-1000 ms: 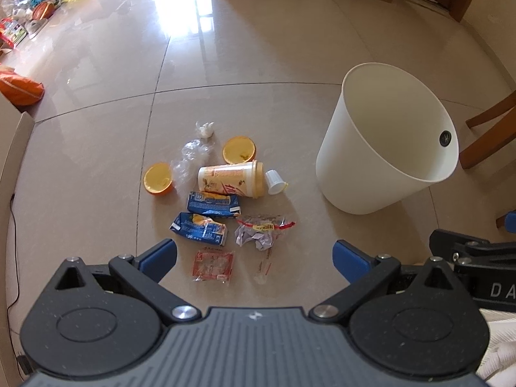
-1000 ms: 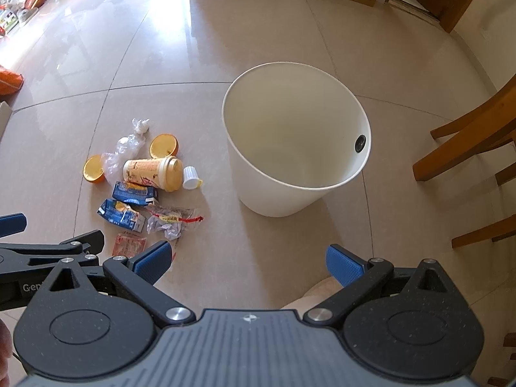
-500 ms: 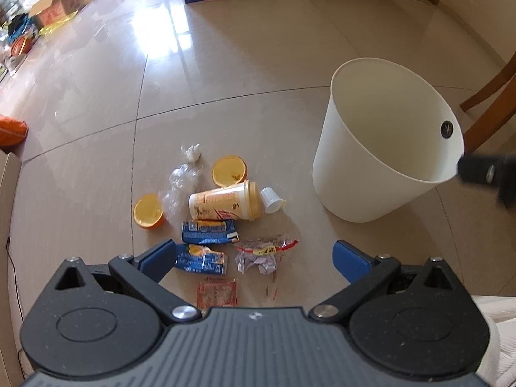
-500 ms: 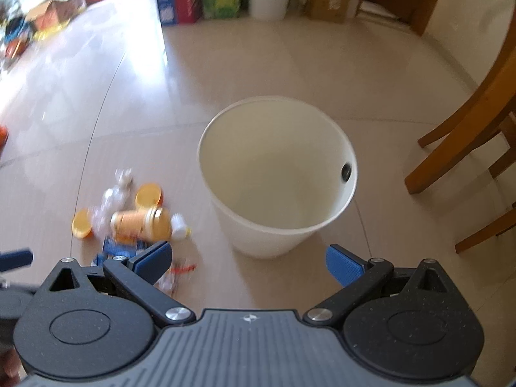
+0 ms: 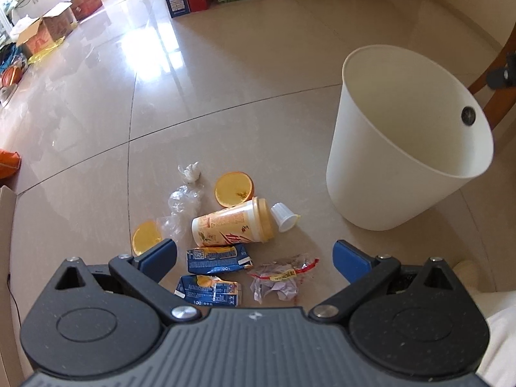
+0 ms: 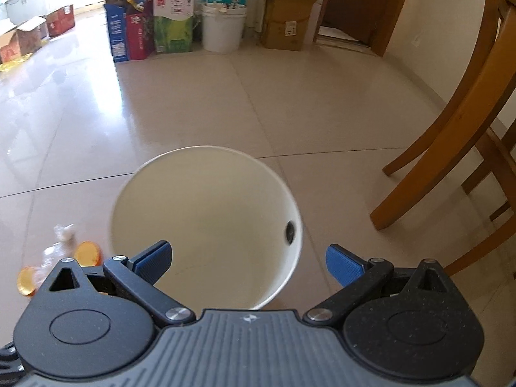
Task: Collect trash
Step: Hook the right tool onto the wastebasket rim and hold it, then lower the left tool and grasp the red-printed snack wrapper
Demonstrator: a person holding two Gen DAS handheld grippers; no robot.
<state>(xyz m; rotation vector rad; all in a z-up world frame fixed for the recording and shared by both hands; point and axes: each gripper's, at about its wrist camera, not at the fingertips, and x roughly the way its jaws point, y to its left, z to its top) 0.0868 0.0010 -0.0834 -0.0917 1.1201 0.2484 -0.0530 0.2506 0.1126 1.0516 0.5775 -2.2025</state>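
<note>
Trash lies on the tiled floor in the left wrist view: a yellow cup [image 5: 233,224] on its side, a small white cup [image 5: 283,218], two orange peel halves [image 5: 234,188], two blue cartons [image 5: 216,259], a crumpled wrapper [image 5: 280,278], clear plastic [image 5: 183,204] and a tissue wad [image 5: 190,172]. The empty white bin [image 5: 408,135] stands to their right. My left gripper [image 5: 254,259] is open above the cartons and wrapper, holding nothing. My right gripper [image 6: 248,262] is open, empty, over the near rim of the bin [image 6: 206,225].
Wooden chair legs [image 6: 451,148] stand to the right of the bin. Cardboard boxes [image 6: 283,22], a white bucket [image 6: 223,29] and cartons [image 6: 132,35] line the far wall. More boxes [image 5: 48,29] and an orange bag [image 5: 8,163] lie at far left.
Both grippers have tilted upward and moved forward. The trash pile has slid closer under the left gripper; the bin now sits between the right gripper's fingers. Both stay open.
</note>
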